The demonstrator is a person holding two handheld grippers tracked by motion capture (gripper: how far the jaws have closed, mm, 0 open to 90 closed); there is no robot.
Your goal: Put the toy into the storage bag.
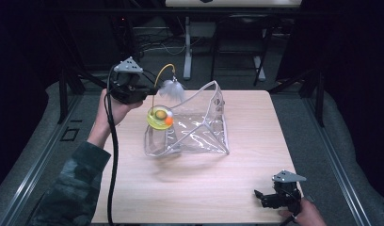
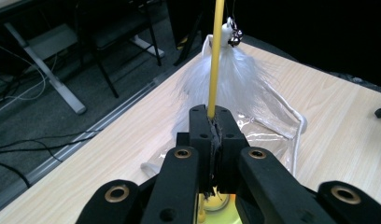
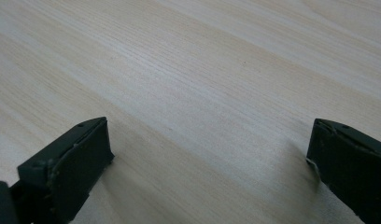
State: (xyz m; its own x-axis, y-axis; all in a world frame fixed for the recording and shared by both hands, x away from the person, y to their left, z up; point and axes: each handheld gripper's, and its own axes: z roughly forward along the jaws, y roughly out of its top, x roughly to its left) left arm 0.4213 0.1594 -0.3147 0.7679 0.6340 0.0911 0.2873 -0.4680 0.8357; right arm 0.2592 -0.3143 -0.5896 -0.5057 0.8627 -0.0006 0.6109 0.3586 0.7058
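A cat toy hangs over the table's back left: a yellow wand [image 1: 158,77] arcs up to a white feather tuft [image 1: 172,88], and a yellow-green round base [image 1: 159,117] with an orange ball sits below. My left gripper [image 1: 144,92] is shut on the wand [image 2: 215,60], jaws pressed together around it, the feather tuft [image 2: 235,84] and small bells just beyond. Under the toy lies a clear plastic pouch [image 1: 199,125] with its mouth open. My right gripper [image 1: 260,197] rests near the front right corner, open, over bare wood [image 3: 202,93].
The wooden table [image 1: 246,188] has free room along its front and right. Beyond the far edge are desk legs and cables [image 1: 188,47] on the dark floor. A black cable [image 1: 112,155] trails down from the left gripper past the sleeve.
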